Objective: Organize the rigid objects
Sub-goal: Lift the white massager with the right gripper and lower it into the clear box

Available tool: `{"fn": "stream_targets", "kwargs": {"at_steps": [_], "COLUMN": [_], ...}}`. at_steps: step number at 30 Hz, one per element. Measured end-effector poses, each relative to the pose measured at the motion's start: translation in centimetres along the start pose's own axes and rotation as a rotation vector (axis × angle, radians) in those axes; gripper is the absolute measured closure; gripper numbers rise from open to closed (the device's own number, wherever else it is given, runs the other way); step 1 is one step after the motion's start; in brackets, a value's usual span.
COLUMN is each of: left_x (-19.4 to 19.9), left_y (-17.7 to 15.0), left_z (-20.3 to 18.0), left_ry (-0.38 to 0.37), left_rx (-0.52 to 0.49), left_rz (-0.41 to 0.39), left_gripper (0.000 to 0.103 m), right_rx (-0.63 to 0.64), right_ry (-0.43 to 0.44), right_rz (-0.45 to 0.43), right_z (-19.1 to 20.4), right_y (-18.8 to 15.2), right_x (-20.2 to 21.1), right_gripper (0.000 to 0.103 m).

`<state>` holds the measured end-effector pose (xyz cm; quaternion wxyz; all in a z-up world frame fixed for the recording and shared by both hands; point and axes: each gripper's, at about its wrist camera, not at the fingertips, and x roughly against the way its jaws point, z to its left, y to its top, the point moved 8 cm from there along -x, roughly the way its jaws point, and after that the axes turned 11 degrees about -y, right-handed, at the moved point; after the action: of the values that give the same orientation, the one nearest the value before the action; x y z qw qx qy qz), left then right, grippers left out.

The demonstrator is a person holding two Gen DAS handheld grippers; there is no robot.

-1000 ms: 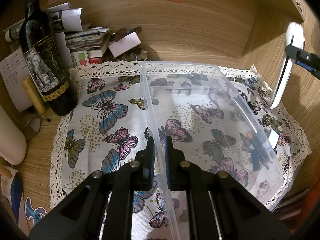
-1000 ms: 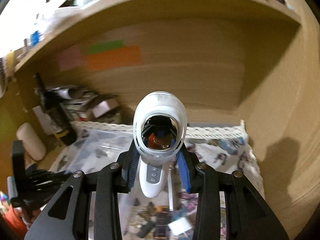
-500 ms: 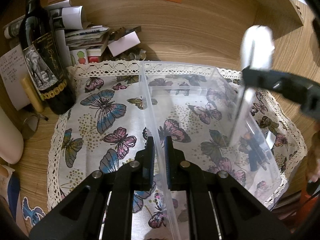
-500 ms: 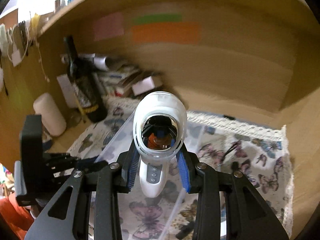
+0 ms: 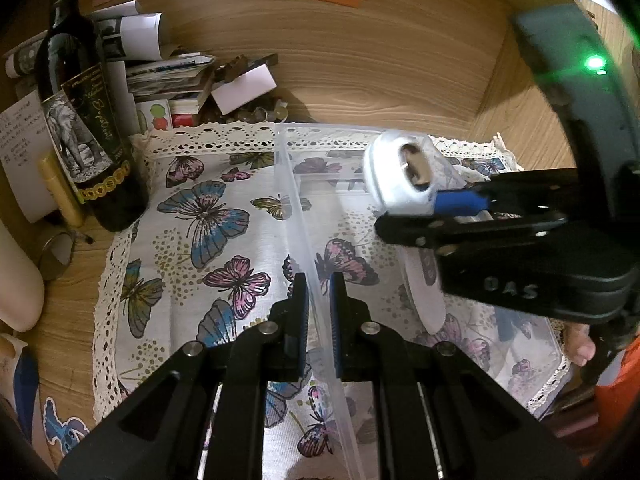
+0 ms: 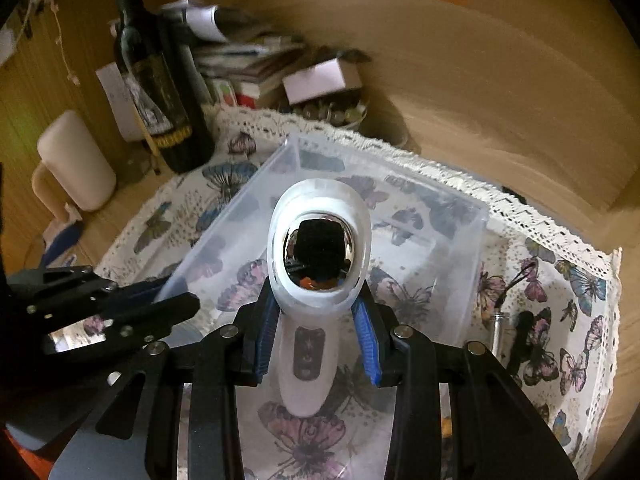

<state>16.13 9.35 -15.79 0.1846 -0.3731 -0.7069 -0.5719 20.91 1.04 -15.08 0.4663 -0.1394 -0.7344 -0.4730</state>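
A clear plastic bin stands on the butterfly cloth. My left gripper is shut on the bin's left wall near its front; it also shows in the right wrist view. My right gripper is shut on a white hand-held device with a shiny oval head and grey buttons. In the left wrist view the right gripper holds the device above the inside of the bin.
A dark wine bottle stands at the back left beside stacked papers and a small white box. A cream cylinder is at the left. Small dark items lie on the cloth right of the bin. Wooden walls enclose the desk.
My right gripper has carried the white device from the right edge leftward and down over the bin. The left gripper has kept its hold on the bin wall.
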Motion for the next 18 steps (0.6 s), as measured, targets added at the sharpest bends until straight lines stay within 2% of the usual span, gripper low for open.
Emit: {"fn": "stream_targets", "kwargs": {"at_steps": [9, 18], "left_x": [-0.1, -0.1], "left_y": [0.0, 0.0], "left_z": [0.0, 0.1], "left_ry": [-0.004, -0.005], "left_rx": [-0.006, -0.003], "left_rz": [-0.003, 0.001], "left_gripper": [0.093, 0.094], "right_rx": [0.045, 0.03], "right_ry": [0.011, 0.008], "right_rz": [0.108, 0.087], "right_z": [0.9, 0.4], "right_y": [-1.1, -1.0], "right_x": [-2.1, -1.5], "right_gripper": [0.07, 0.067]}}
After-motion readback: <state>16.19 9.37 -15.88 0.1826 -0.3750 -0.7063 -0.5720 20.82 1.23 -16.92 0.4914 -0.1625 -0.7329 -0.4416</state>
